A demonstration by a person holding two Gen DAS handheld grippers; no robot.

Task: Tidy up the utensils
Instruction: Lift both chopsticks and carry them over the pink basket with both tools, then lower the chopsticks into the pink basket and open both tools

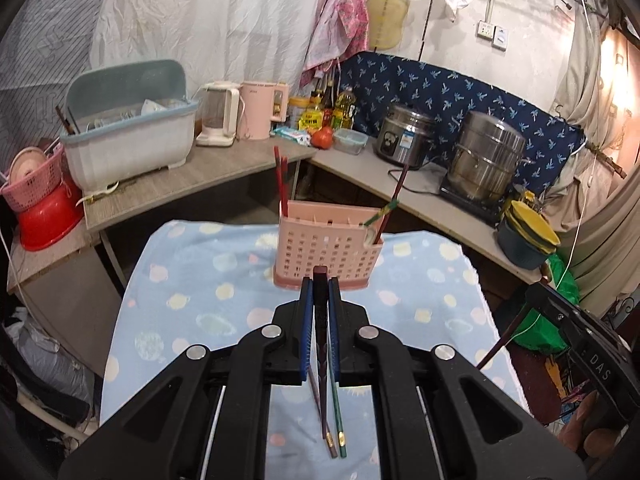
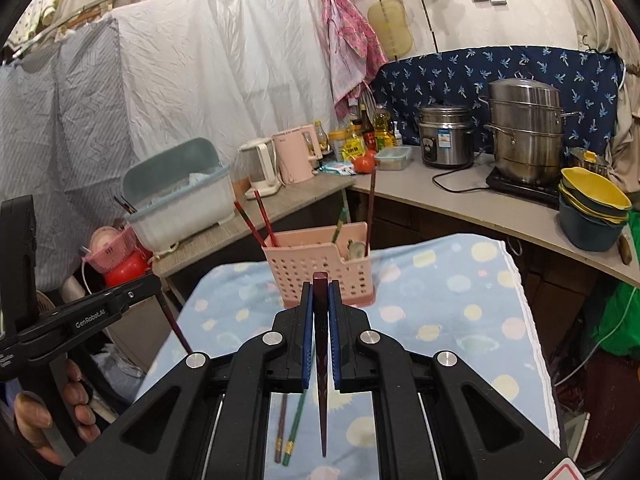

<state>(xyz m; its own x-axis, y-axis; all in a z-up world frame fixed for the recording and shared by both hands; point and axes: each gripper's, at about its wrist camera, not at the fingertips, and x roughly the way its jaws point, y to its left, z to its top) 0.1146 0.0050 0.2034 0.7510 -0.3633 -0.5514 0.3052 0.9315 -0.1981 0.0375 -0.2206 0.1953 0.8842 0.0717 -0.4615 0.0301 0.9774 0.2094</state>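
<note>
- Tongs: my left gripper [image 1: 319,280] and right gripper [image 2: 320,284] each clamped one dark-red wooden chopstick [image 1: 319,320].
- Ahead stood the pink perforated plastic holder [image 1: 326,252], several sticks already inside.
- Beneath them, two loose chopsticks [image 2: 289,428] remained on the blue dotted cloth [image 2: 440,320], I judged.

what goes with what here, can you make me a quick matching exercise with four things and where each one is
Things:
1. dark red chopstick
2. green chopstick
3. pink utensil holder
4. yellow bowls

Places:
a. stacked on the counter at right
b. lying flat on the dotted blue cloth
c. clamped in the right hand-held gripper
d. standing upright on the cloth, chopsticks poking out

Pairs: 1-c, 2-b, 3-d, 4-a
</note>
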